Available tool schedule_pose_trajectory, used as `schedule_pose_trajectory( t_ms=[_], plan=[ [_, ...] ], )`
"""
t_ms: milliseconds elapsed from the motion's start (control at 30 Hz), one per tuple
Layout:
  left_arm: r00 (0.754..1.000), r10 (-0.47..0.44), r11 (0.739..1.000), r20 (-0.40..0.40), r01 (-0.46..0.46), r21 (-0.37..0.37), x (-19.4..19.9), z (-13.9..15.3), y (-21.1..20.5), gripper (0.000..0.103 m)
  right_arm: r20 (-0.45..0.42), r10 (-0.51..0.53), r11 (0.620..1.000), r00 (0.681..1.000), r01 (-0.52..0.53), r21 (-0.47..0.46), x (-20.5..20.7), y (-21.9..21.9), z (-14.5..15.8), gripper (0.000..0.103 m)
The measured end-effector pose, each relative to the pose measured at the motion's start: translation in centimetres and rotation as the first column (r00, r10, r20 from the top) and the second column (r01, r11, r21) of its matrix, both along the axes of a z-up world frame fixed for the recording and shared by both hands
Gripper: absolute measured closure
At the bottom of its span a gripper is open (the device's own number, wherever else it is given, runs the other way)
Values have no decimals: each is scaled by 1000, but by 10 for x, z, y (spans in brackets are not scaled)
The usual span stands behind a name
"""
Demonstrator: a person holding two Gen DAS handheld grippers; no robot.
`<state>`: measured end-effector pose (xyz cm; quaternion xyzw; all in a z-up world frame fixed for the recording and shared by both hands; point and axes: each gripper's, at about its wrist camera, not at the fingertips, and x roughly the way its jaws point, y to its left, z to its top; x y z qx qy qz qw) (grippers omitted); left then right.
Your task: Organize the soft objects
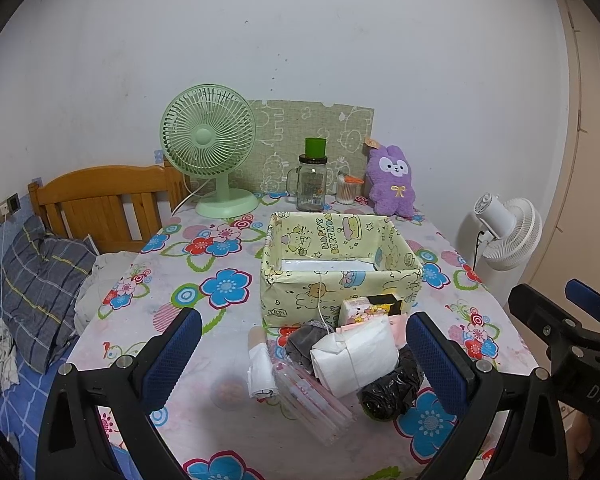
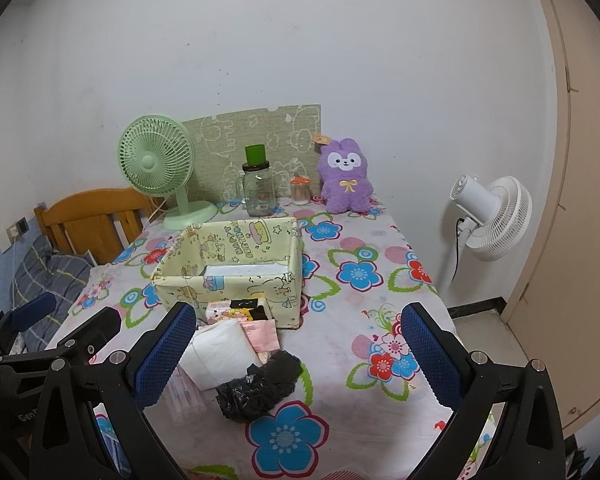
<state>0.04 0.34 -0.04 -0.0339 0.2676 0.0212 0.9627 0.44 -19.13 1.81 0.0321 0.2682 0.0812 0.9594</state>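
A pile of soft things lies on the floral tablecloth just in front of a yellow cartoon-print box (image 1: 300, 300) (image 2: 204, 284): a white folded wad (image 1: 356, 356) (image 2: 220, 354), a crumpled black plastic bag (image 1: 392, 392) (image 2: 256, 390), a grey cloth (image 1: 302, 338), a white rolled bag (image 1: 260, 372), clear pink-striped sleeves (image 1: 312, 404) and small tissue packs (image 1: 360, 310) (image 2: 236, 314). My left gripper (image 1: 304, 356) hangs open over the pile, holding nothing. My right gripper (image 2: 296, 354) is open too, to the right of the pile, and empty.
At the table's back stand a green desk fan (image 1: 210, 148), a glass jar with green lid (image 1: 312, 180), a cotton-swab jar (image 1: 348, 190) and a purple plush rabbit (image 1: 392, 182). A white floor fan (image 2: 488, 220) stands right of the table. A bed with pillow (image 1: 40, 284) lies left.
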Motion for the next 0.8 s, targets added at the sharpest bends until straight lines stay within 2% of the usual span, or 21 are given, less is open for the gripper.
schedule_pose_trajectory(
  t_ms=[367, 600, 800],
  plan=[
    [1000, 0, 1000, -7, 0, 0, 0, 0, -1, 1, 1, 2, 1000, 1000, -2, 7, -1, 0, 1, 0],
    [1000, -12, 1000, -27, 11, -7, 5, -3, -2, 8, 2, 14, 1000, 1000, -14, 11, -2, 2, 1, 1],
    [999, -25, 1000, -38, 25, -1, 11, -9, -5, 14, -17, 28, 1000, 999, -28, 12, 8, 5, -3, 6]
  ],
)
